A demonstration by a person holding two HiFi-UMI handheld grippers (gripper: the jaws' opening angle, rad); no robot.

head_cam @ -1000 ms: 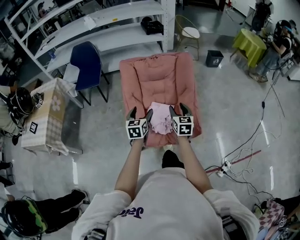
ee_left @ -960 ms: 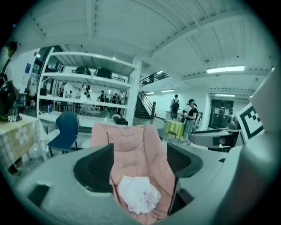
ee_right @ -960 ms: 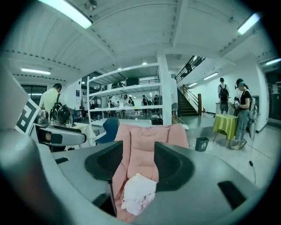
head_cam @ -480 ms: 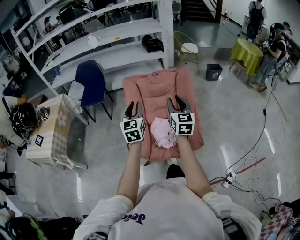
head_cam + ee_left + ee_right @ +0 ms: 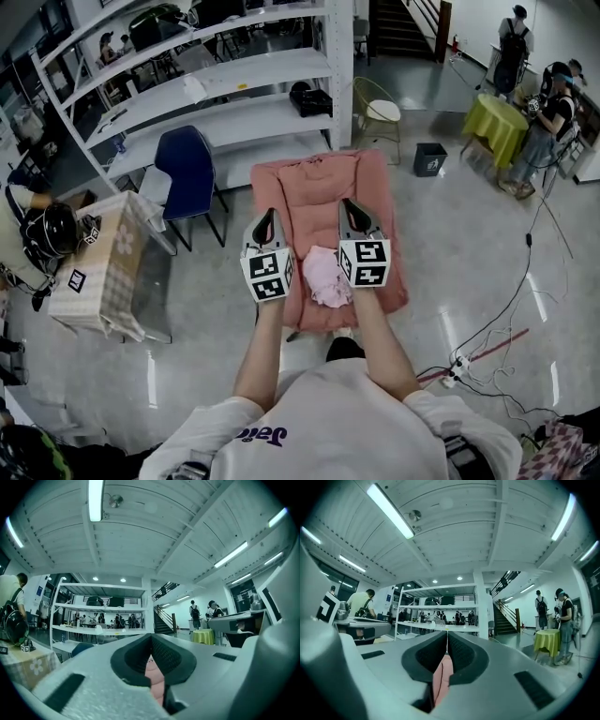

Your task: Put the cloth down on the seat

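Note:
The light pink cloth [image 5: 328,277] lies crumpled on the front of the salmon armchair seat [image 5: 314,183], seen in the head view. Both grippers are held up above it, one on each side, pointing level toward the chair back. My left gripper [image 5: 267,217] [image 5: 151,638] and my right gripper [image 5: 351,208] [image 5: 447,637] have just been closing and now stand shut with nothing between the jaws. In both gripper views a strip of pink shows low in the slit between the jaws. I cannot tell whether that strip is the chair or the cloth.
A blue chair [image 5: 190,159] and white shelving [image 5: 216,84] stand at the back left. A small table with a floral cover [image 5: 103,253] is at left. A black bin [image 5: 429,157], a yellow-green table [image 5: 497,117] and people are at right. Cables [image 5: 487,337] lie on the floor.
Both grippers have risen from the seat, leaving the cloth lying there. Their jaws, open beside the cloth a second ago, have shut.

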